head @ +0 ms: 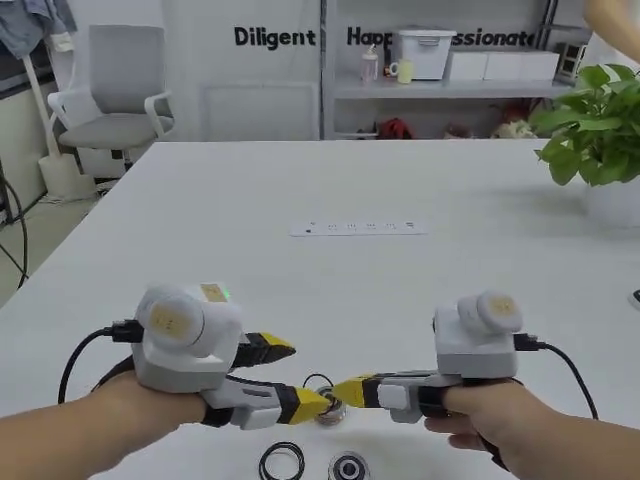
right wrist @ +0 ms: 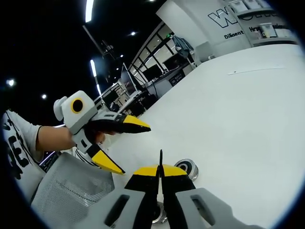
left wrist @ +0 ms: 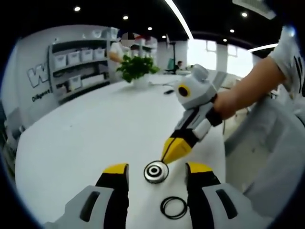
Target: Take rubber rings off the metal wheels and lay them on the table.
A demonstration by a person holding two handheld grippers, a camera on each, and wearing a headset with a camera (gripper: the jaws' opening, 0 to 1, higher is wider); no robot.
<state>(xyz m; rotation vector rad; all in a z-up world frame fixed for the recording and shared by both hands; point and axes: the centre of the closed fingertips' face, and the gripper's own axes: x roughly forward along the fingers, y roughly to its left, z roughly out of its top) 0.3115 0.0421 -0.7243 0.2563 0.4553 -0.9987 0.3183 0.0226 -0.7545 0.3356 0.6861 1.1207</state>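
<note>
At the near edge of the table (head: 420,180): working on a wheel (left wrist: 156,171) lying flat between the two claws.
Left gripper (head: 292,375): gaping wide, holding nothing, straddling the wheel with one jaw on each side, neither touching it.
Right gripper (head: 346,392): pinched tight, seemingly nipping a thin black ring (right wrist: 160,157) that is sticking up edge-on from the tips.
Ring versus wheel: looping up just beside the wheel in the head view; hooked on the rim or already free, not possible to tell.
Wheel versus right claw: sitting just beyond the closed tips and slightly to one side in the right gripper view, tips resting at its edge in the left gripper view.
Step in hand: judging from this, peeling the ring off the wheel.
Doing it well: closing the left jaws on the wheel's sides first to stop it sliding or lifting, then drawing the ring up and over the rim in a slow roll rather than a straight tug, keeping the pinch firm on the thin rubber.
Risk: snapping the ring back, or dragging the unclamped wheel along.
Already laid down: a loose ring (left wrist: 173,207) lying flat on the near side of the wheel, with a second wheel (head: 348,467) just beside it.
</note>
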